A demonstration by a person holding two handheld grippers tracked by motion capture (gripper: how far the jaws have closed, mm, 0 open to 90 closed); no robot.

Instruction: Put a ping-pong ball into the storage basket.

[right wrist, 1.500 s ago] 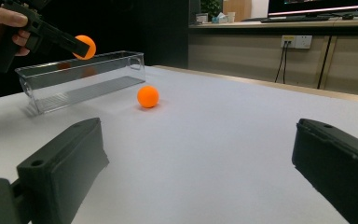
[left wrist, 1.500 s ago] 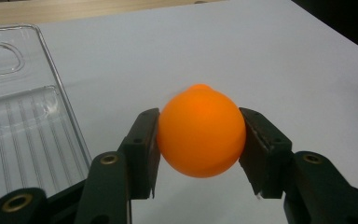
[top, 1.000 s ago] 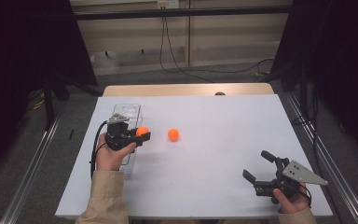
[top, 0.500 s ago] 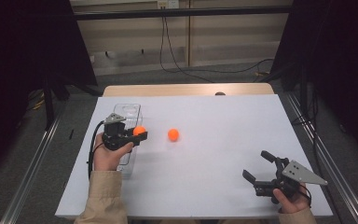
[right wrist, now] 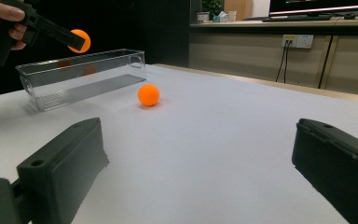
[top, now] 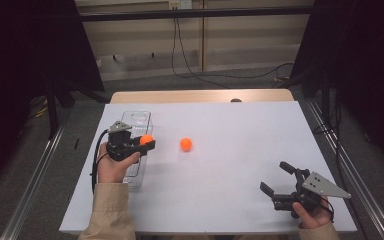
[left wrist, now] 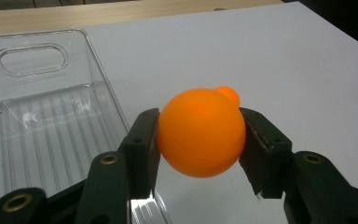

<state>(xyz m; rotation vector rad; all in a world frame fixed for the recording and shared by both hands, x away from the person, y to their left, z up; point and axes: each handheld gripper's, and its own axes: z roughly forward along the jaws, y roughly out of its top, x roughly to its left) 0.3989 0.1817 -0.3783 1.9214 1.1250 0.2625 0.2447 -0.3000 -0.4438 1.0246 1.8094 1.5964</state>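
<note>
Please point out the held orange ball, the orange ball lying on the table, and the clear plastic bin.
held orange ball (left wrist: 200, 133), left gripper view, middle of its front.
orange ball on the table (top: 186, 144), high view, its top.
clear plastic bin (right wrist: 86, 77), right gripper view, long side wall.

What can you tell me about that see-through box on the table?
The clear plastic bin is a long, narrow, open-topped tray that looks like rigid transparent plastic, with a ribbed floor and an oval handle cutout in its end wall. It looks empty and lies flat near the left edge of the white table. The left tool holds an orange ball above its right rim; a second orange ball rests on the table to its right, apart from it.
</note>
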